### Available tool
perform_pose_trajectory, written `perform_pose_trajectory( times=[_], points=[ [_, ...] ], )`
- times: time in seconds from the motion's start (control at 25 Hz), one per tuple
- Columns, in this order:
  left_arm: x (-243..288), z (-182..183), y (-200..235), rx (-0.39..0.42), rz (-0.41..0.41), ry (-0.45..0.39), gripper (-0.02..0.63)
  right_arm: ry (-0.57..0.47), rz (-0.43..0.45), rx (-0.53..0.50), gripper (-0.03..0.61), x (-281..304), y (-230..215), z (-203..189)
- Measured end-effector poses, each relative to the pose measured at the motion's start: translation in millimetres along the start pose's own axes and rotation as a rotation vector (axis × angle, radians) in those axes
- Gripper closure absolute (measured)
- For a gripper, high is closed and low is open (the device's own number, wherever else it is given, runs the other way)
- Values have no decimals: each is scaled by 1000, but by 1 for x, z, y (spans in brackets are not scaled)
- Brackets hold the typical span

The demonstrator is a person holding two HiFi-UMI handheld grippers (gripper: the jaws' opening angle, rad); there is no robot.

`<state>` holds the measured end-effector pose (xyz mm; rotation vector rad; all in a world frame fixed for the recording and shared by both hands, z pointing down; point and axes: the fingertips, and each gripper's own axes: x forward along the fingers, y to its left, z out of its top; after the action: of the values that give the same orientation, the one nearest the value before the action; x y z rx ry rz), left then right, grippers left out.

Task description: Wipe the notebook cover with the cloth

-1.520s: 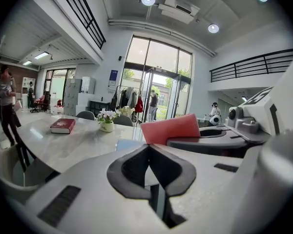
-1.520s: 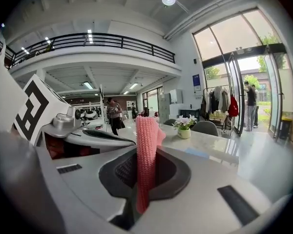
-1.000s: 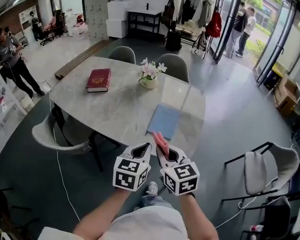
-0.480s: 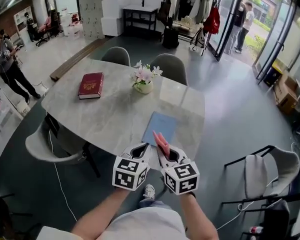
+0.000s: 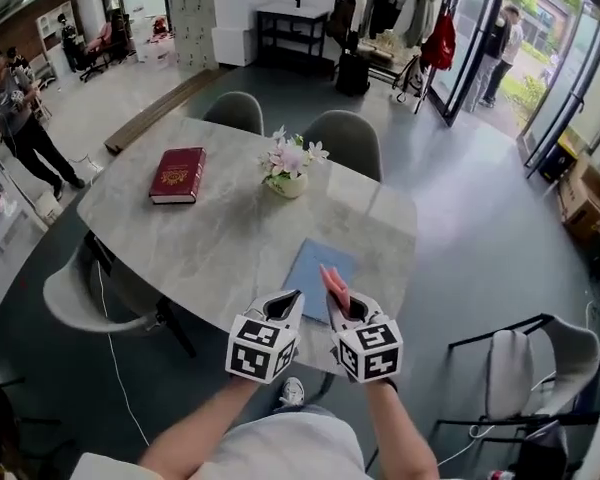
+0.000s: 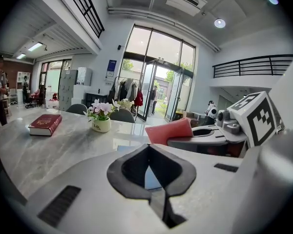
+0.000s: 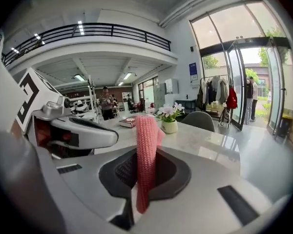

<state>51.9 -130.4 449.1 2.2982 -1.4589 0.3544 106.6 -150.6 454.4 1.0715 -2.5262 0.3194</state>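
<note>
The near edge of the single blue notebook [image 5: 315,260], lying near the worktop [image 5: 210,238] front, is hidden behind two tongs. The left tongs [image 5: 295,295] are pressed together, empty. One pink cloth [image 5: 329,280] is clamped upright in the right tongs [image 5: 337,305], seemingly clear of the notebook. One red book [image 5: 177,174] is set well apart.

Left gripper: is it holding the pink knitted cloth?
No, the left gripper has its jaws shut together with nothing between them; the pink knitted cloth is clamped in the right gripper.

Head view steeply down, gripper views low, forward, sharing table [image 5: 210,238]
</note>
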Motion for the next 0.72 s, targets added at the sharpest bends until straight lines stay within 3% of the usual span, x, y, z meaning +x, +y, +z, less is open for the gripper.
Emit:
perform_pose_trajectory(
  times=[0.28, 0.72],
  points=[
    [30, -3, 14, -20, 17, 23, 607, 57, 14, -41, 563, 31, -41, -10],
    [79, -16, 9, -39, -6, 72, 606, 165, 47, -188, 563, 83, -97, -25]
  ],
)
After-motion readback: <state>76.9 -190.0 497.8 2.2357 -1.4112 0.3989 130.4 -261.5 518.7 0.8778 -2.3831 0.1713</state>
